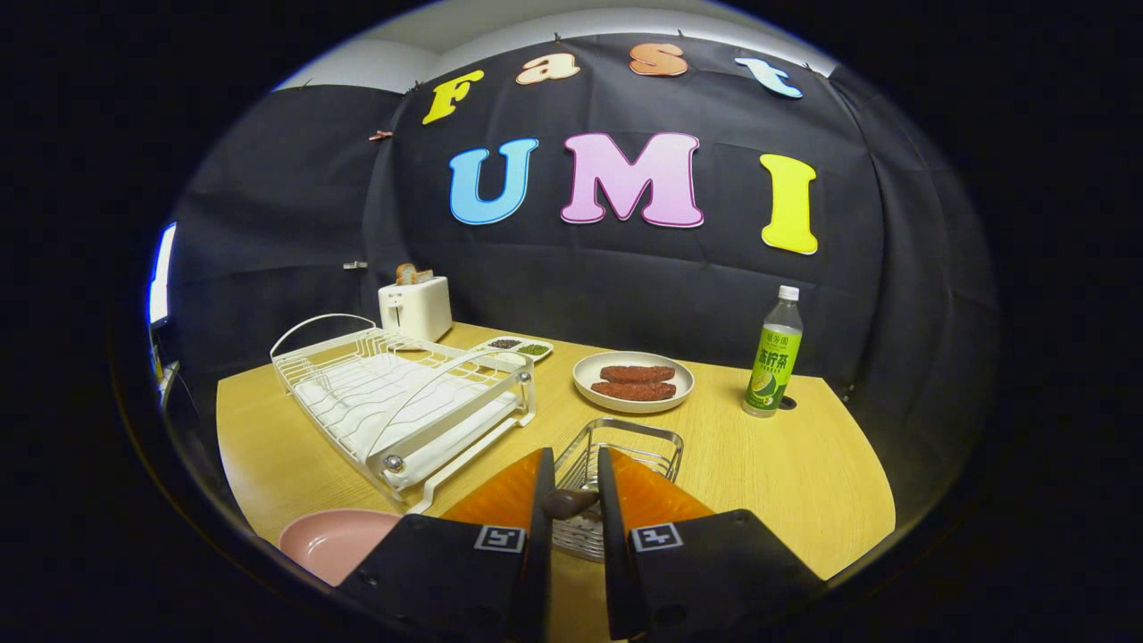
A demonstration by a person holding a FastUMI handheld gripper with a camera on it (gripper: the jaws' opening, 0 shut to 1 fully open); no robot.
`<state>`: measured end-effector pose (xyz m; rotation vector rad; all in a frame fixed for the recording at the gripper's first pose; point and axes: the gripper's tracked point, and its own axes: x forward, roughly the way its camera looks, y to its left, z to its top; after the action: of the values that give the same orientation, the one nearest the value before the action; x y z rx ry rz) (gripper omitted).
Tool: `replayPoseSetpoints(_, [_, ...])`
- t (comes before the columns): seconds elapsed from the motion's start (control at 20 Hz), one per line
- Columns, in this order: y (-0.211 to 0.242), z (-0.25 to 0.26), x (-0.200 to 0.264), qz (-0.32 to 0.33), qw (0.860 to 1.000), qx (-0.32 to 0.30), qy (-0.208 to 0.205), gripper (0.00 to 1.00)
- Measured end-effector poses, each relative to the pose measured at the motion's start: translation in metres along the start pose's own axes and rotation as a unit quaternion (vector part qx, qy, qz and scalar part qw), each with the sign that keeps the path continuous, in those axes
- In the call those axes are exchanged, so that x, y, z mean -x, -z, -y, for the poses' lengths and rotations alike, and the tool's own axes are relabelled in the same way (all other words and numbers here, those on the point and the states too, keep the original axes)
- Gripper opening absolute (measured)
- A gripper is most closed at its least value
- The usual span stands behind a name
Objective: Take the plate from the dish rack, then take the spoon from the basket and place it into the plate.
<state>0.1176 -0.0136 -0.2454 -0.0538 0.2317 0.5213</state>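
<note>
My gripper [571, 473] hangs over the wire basket [656, 442], and both fingers press on the dark handle of the spoon [568, 503], which lies across the gap between them. The rest of the spoon is hidden by the fingers. A pink plate [332, 541] rests on the wooden table just left of my left finger, in front of the dish rack. The white dish rack [402, 402] stands beyond and to the left of the fingers and holds no dishes.
A white plate with two brown patties [633, 380] sits beyond the basket. A green drink bottle [773, 355] stands to its right. A white toaster [415, 306] and a small tray of seasonings [518, 346] are behind the rack.
</note>
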Motion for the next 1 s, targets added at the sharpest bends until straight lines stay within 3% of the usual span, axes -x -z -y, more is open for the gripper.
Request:
replayPoseSetpoints(0.15, [-0.006, 0.010, -0.001, -0.002, 1.000, -0.009, 0.013, 0.17])
replayPoseSetpoints(0.25, [-0.009, 0.016, -0.004, -0.007, 1.000, -0.012, 0.013, 0.14])
replayPoseSetpoints(0.65, [-0.059, 0.027, -0.002, -0.007, 1.000, -0.025, 0.016, 0.14])
replayPoseSetpoints(1.0, [-0.119, 0.015, 0.026, 0.005, 0.999, -0.032, 0.034, 0.14])
